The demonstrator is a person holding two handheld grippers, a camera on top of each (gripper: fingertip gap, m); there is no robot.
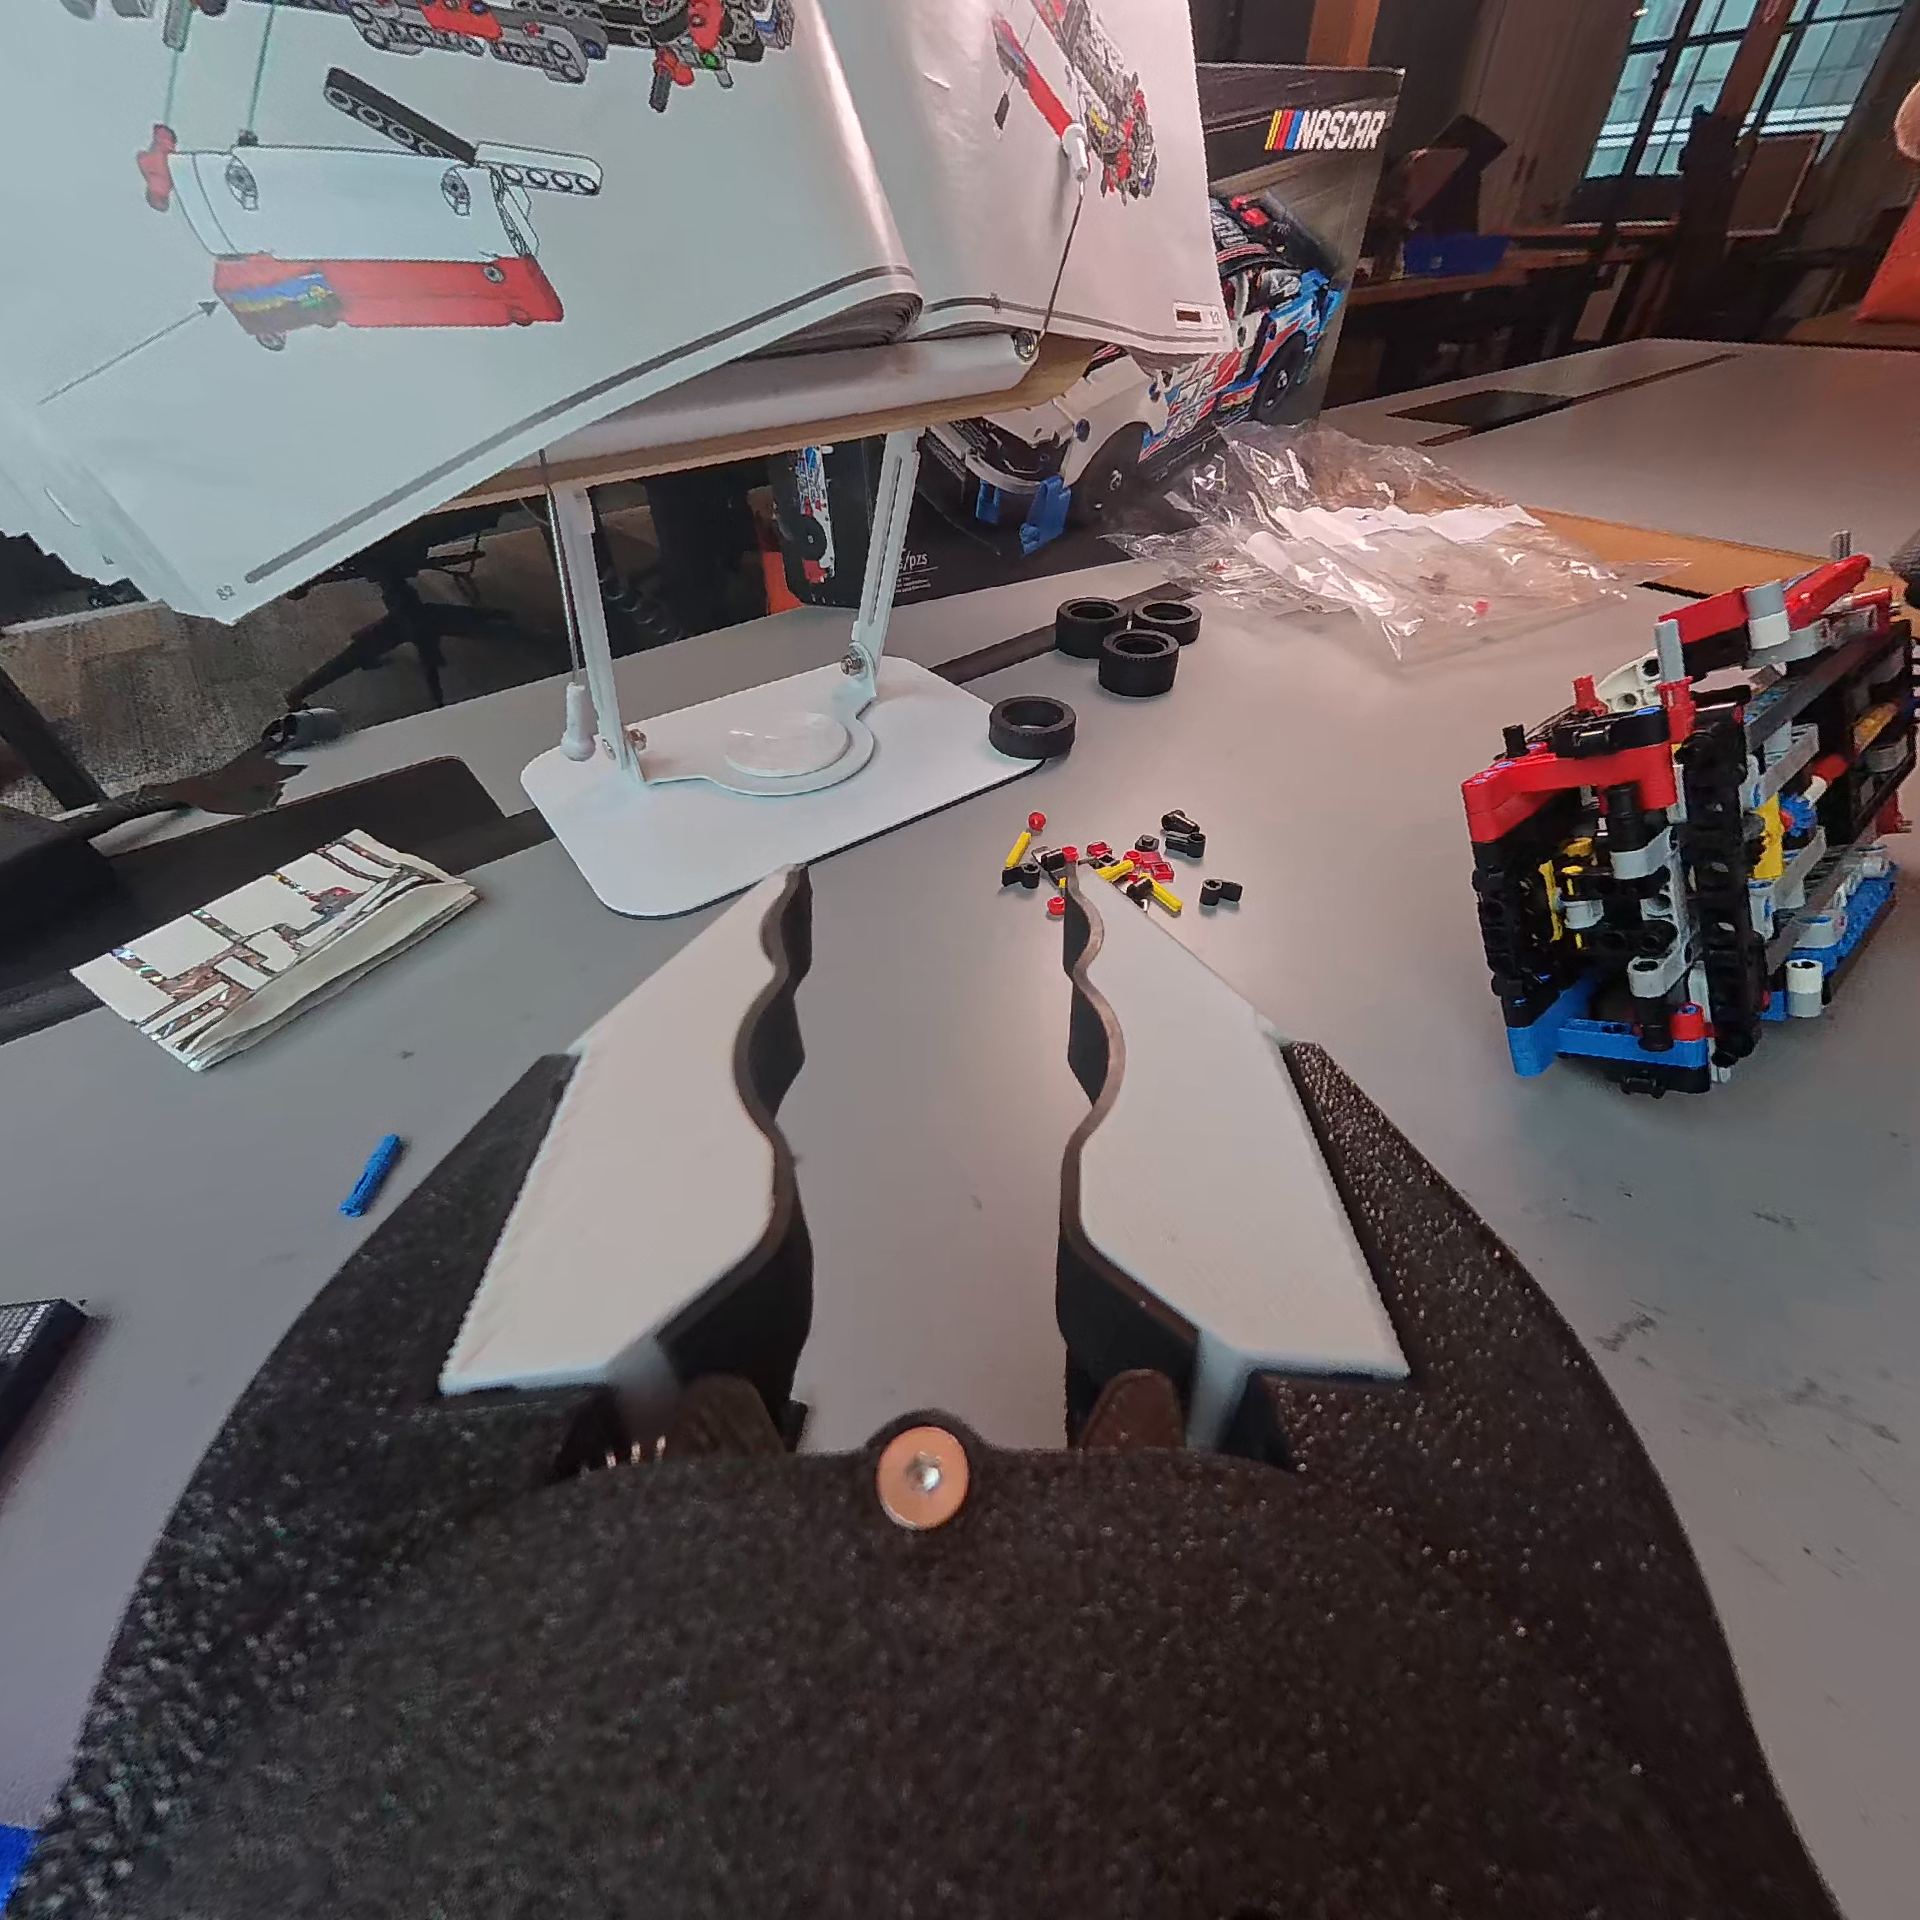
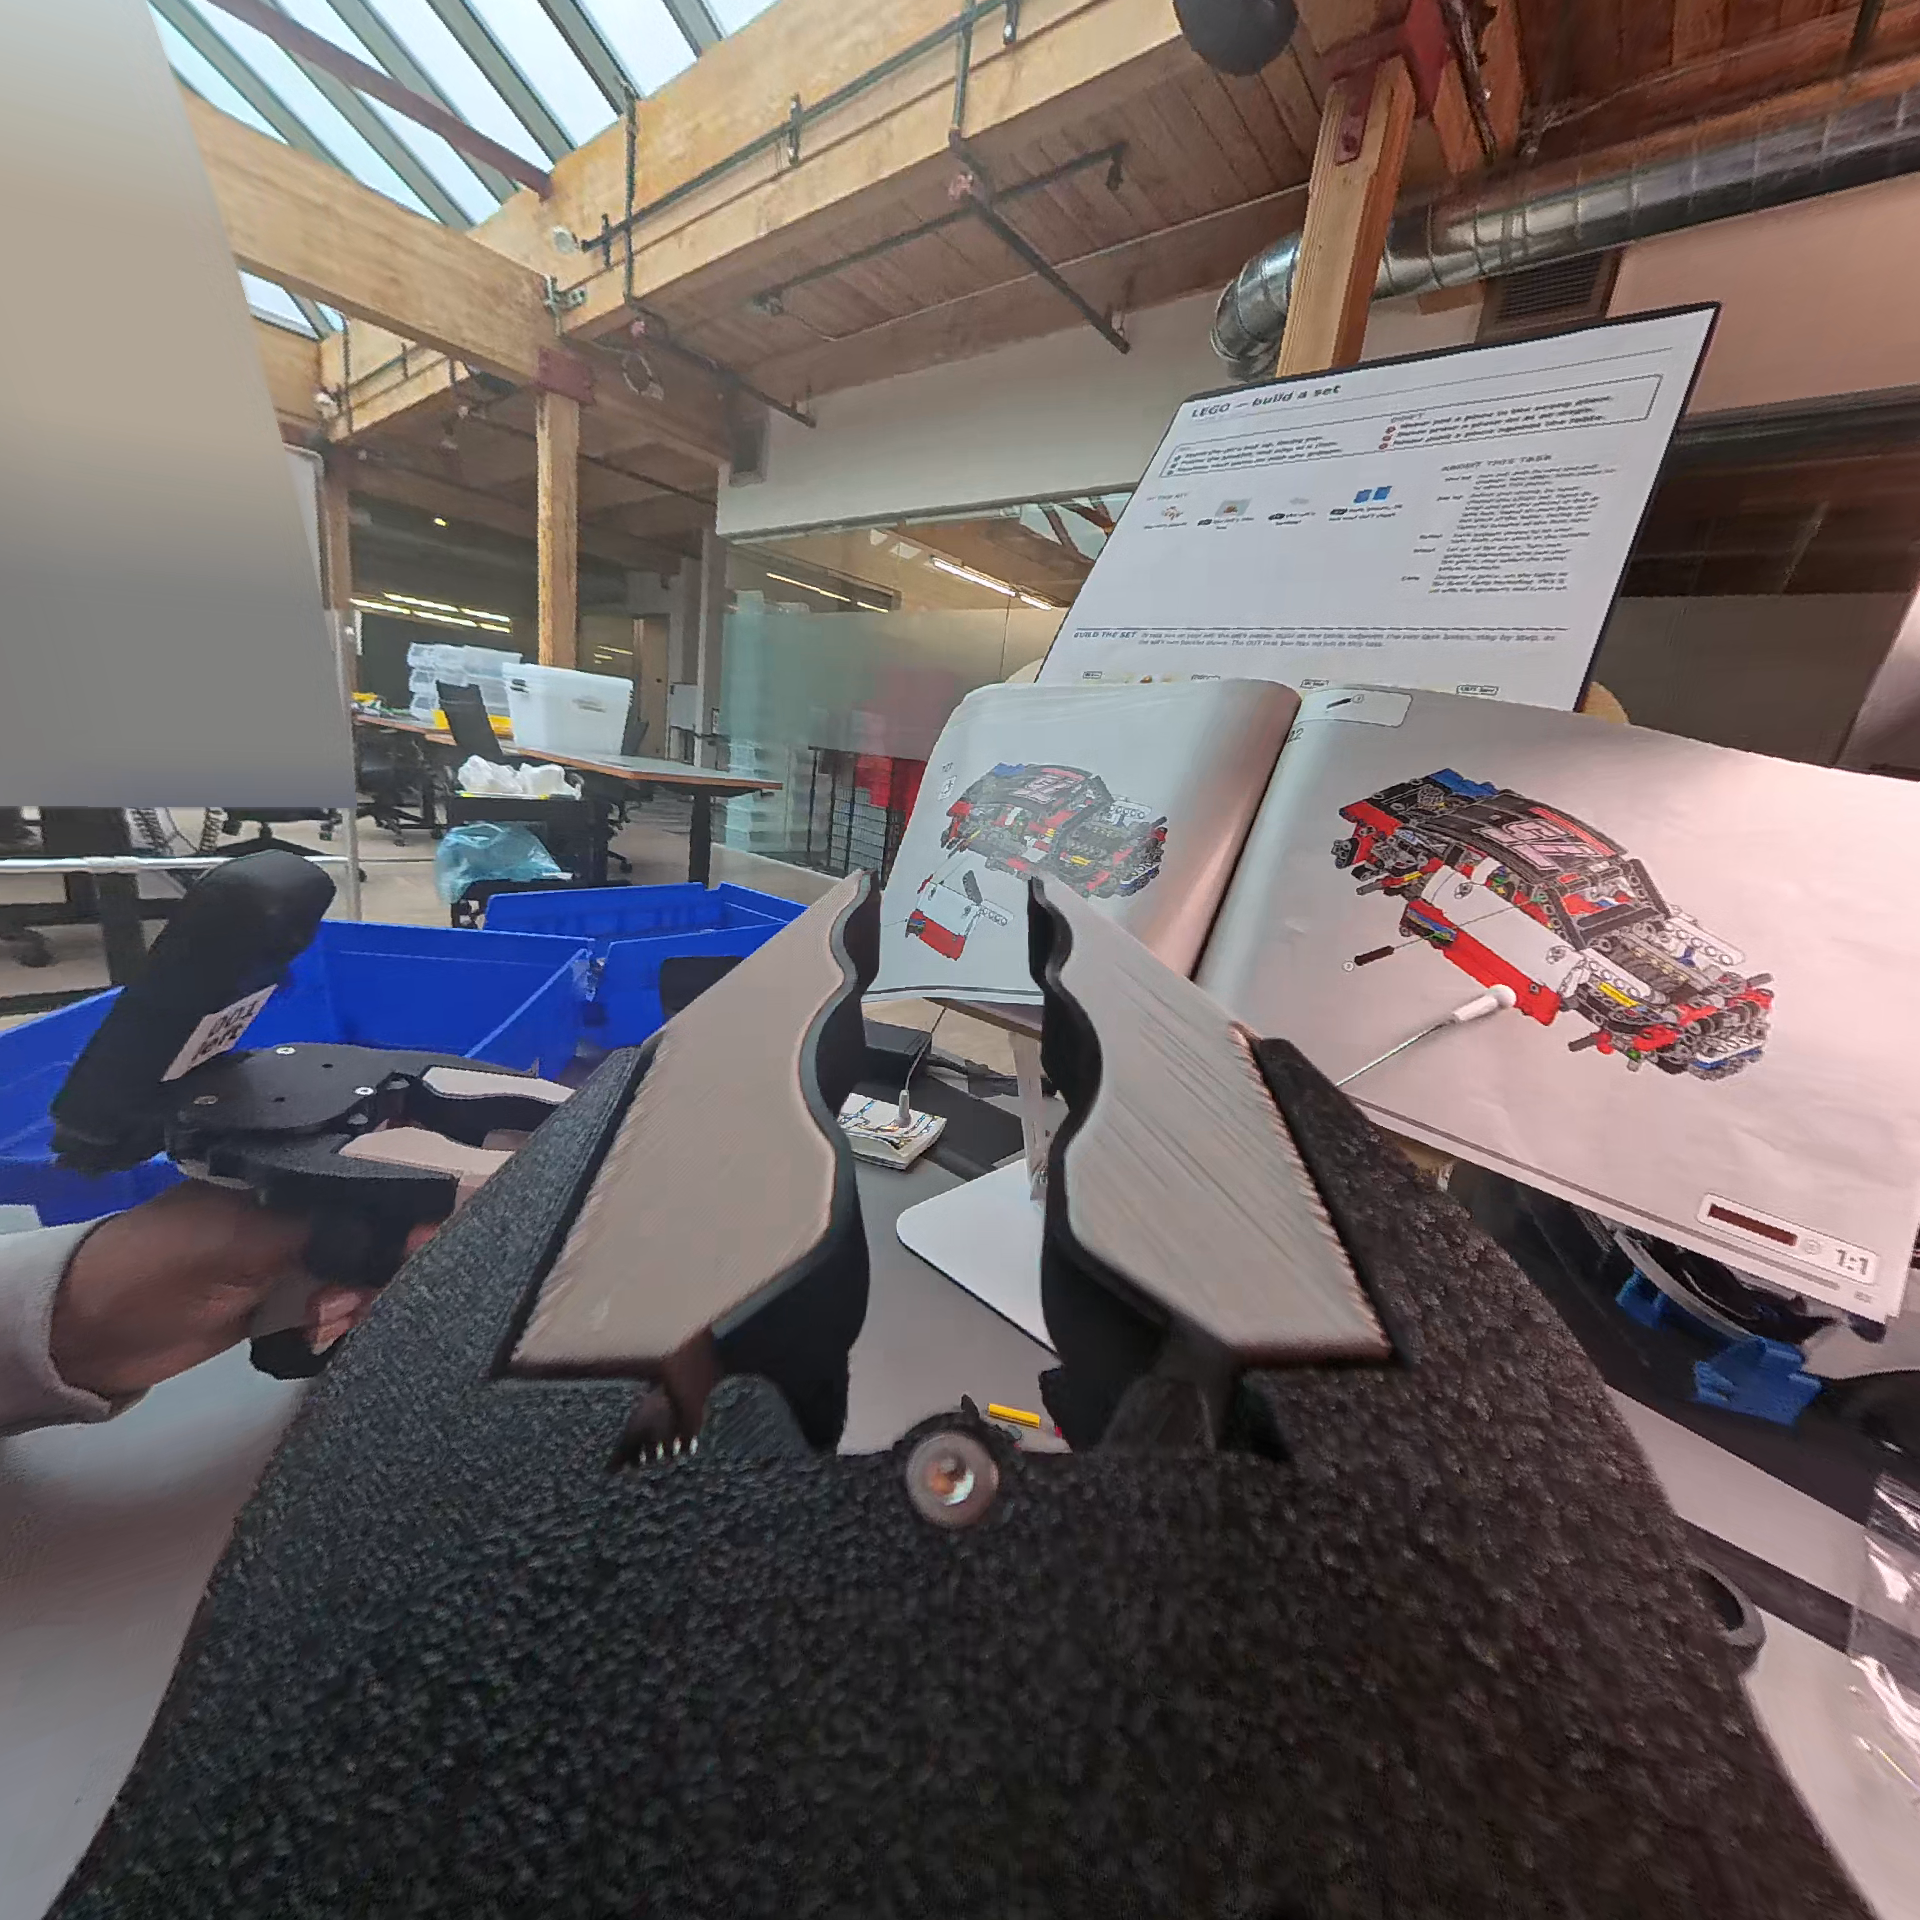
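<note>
My left gripper (image 1: 935, 894) is open and empty, low over the grey table (image 1: 1351, 1195). Its right fingertip is next to a small pile of red, yellow and black brick pieces (image 1: 1122, 862). A partly built red, black and blue brick car (image 1: 1694, 862) lies on its side at the right. My right gripper (image 2: 951, 899) is open and empty, raised and facing an open instruction booklet (image 2: 1455, 935) on a white stand (image 2: 977, 1247). The left gripper (image 2: 312, 1112) shows at the left of the right wrist view, held by a hand (image 2: 177, 1288).
The booklet on its stand (image 1: 748, 769) overhangs the table's far left. Several black tyres (image 1: 1122, 644) lie behind the pile. A clear plastic bag (image 1: 1371, 551), a sticker sheet (image 1: 281, 945), a blue pin (image 1: 371, 1174) and the set's box (image 1: 1278, 260) surround them. Blue bins (image 2: 436, 987) stand at the left. Some 25 centimeters of space lies between my two pairs of fingers.
</note>
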